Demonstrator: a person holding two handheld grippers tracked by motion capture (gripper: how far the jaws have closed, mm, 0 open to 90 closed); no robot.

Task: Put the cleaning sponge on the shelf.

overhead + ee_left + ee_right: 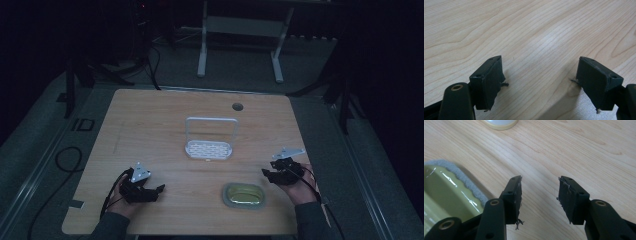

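A white wire rack (209,142) with a perforated base stands upright at the middle of the wooden table (150,125). A shallow green oval dish (244,194) sits on a grey mat near the front edge. My left gripper (156,192) rests low at the front left, jaws wide apart over bare wood (539,60), so it is open. My right gripper (267,175) hovers just right of the dish, jaws partly apart with nothing between them (540,178). In the right gripper view the green dish (439,192) and its scalloped grey mat (471,187) lie left of the jaws.
A round cable hole (237,106) is near the table's far edge. A pale rounded object (500,123) shows at the top of the right gripper view. Dark floor, cables and a white desk frame (240,45) surround the table.
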